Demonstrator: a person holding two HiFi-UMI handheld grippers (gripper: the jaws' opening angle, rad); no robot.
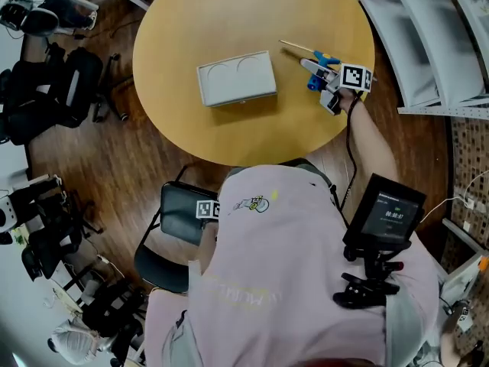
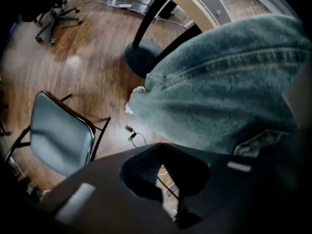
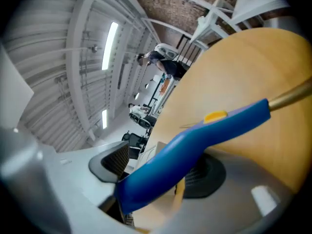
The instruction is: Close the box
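standing wide apart, the right gripper's (image 1: 317, 75) jaws flank a blue-handled tool (image 3: 195, 140) without pinching it, at the round table's (image 1: 229, 136) right edge. the left gripper (image 2: 176, 208) hangs beside the person's leg (image 2: 219, 82), jaws pressed together. the box (image 1: 236, 78) lies closed mid-table, apart from both.

Pale grey rectangular box (image 1: 236, 78) — closed, flat — near the round table's (image 1: 229, 21) middle

The head view looks steeply down on the whole table (image 1: 229, 21). The right gripper view sits close on that same table (image 3: 243, 72), facing across it. The left gripper view faces down at the floor (image 2: 83, 67).
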